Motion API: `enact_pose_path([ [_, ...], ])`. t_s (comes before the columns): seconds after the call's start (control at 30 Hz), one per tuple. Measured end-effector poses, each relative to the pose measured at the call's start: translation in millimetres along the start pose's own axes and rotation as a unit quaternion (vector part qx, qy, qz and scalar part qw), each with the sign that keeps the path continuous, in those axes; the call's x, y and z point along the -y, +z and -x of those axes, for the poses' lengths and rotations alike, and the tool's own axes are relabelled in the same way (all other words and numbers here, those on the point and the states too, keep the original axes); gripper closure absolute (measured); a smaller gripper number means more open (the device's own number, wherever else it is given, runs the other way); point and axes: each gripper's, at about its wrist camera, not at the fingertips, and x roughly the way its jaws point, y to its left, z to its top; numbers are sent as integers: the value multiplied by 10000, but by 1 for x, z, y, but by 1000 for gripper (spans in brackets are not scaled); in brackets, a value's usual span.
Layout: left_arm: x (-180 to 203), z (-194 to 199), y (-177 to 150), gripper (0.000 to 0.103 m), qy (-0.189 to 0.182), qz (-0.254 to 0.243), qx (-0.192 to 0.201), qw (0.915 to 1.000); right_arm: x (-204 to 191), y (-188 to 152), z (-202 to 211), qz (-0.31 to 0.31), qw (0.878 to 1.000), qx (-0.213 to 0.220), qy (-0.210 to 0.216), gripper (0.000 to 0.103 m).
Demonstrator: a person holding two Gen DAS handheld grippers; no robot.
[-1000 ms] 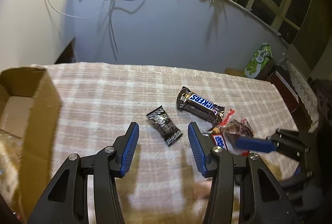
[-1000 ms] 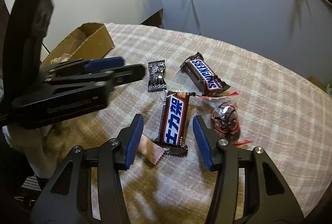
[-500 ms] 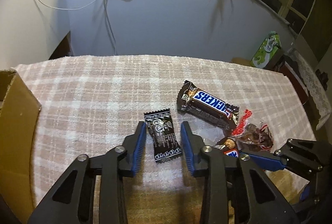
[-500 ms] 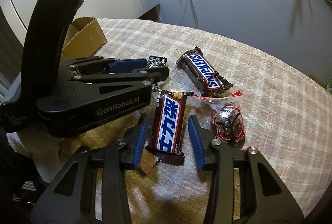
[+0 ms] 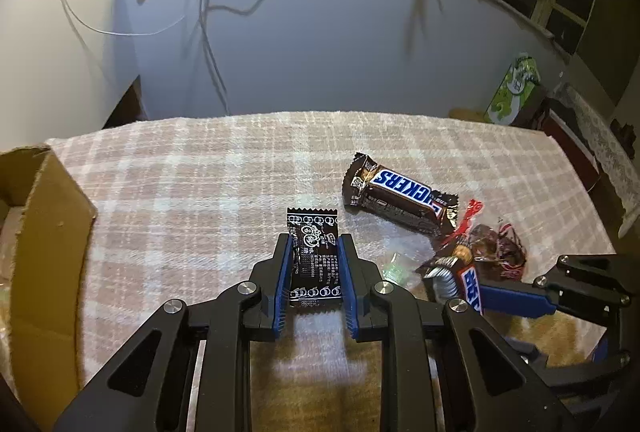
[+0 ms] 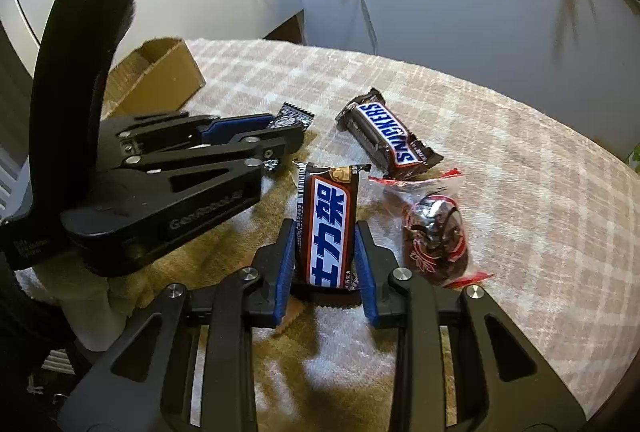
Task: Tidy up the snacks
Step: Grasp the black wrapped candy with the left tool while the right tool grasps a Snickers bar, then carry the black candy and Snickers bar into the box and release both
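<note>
On the plaid tablecloth lies a small black sachet (image 5: 314,252) between the blue pads of my left gripper (image 5: 315,244). Its jaws are closing and the pads touch both long edges of the sachet. My right gripper (image 6: 325,228) is closing too, its pads pressed against the sides of a brown snack bar with a blue-and-white Chinese label (image 6: 328,228). A Snickers bar (image 6: 386,136) lies loose beyond it, and a clear red-trimmed candy bag (image 6: 436,244) sits to the right. In the right wrist view the left gripper (image 6: 296,136) sits at the left, half hiding the sachet (image 6: 294,114).
An open cardboard box (image 5: 48,224) stands at the table's left edge. A small orange wrapper (image 6: 290,318) pokes out under the right gripper's left finger. Behind the table are a grey wall with hanging cables (image 5: 208,12) and a green bag (image 5: 514,88) at the right.
Both pairs of jaws have narrowed from wide apart to touching their snacks. The left gripper has come forward over the black sachet, and the Chinese-label bar now tilts up between the right pads.
</note>
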Motion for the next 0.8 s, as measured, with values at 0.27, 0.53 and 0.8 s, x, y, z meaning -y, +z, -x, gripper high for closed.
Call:
enact_pose_path([
  [0.27, -4, 33, -1, 82, -64, 59, 269, 9996, 3, -2, 26, -178, 9996, 221, 54, 73],
  [0.53, -9, 75, -8, 82, -136, 100, 588, 9981, -11, 3, 55, -150, 9989, 446, 70, 73],
  [0.8, -24, 124, -18, 82, -100, 173, 976, 9950, -40, 17, 70, 61, 9978, 643, 134, 73],
])
